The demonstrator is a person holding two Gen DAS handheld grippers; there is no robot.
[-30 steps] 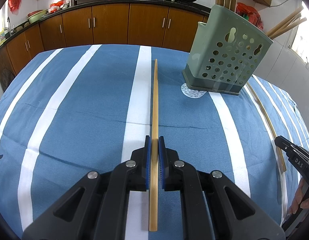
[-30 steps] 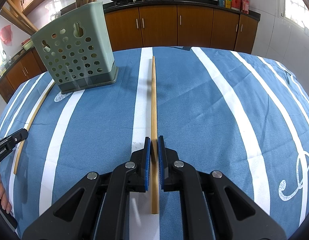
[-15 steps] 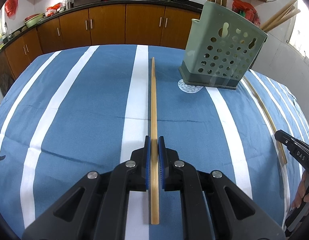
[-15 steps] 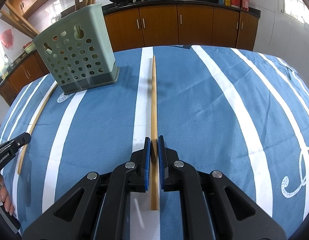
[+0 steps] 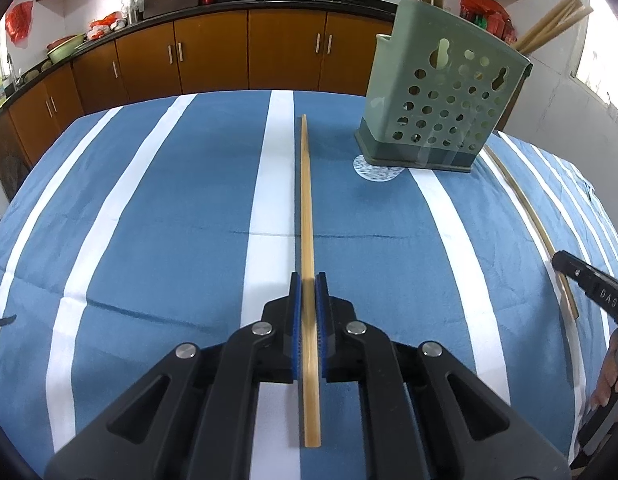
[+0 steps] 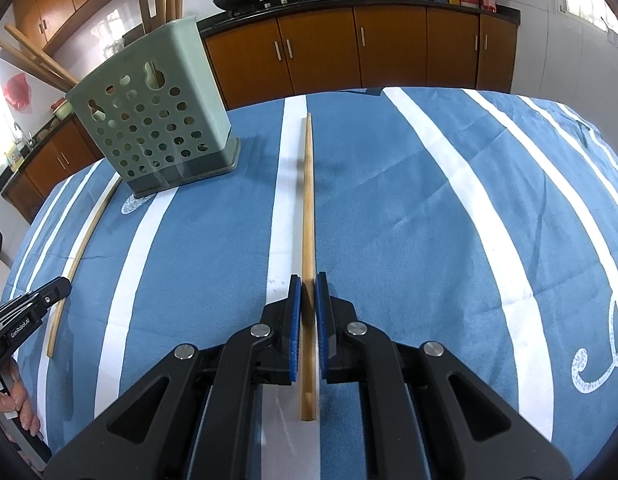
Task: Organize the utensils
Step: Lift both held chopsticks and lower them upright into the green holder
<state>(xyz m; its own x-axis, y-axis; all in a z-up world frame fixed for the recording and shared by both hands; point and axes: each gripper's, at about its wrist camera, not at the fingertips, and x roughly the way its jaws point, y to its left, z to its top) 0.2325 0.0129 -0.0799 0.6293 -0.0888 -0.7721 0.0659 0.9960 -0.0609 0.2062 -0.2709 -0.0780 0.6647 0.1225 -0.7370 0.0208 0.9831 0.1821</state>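
Note:
My left gripper [image 5: 308,280] is shut on a long wooden chopstick [image 5: 307,200] that points forward over the blue striped tablecloth. My right gripper [image 6: 308,280] is shut on a second wooden chopstick [image 6: 308,200], held the same way. The green perforated utensil holder [image 5: 441,96] stands upright at the far right in the left wrist view and at the far left in the right wrist view [image 6: 153,116], with several chopsticks standing in it. Each gripper sits well short of the holder.
The blue and white striped tablecloth [image 5: 149,220] covers the table. The right gripper's chopstick [image 5: 529,220] and body [image 5: 593,292] show at the right edge of the left view. Brown kitchen cabinets [image 6: 389,52] run behind the table.
Both grippers have drawn back and risen slightly, chopsticks still held; the holder looks a little farther and lower in both views.

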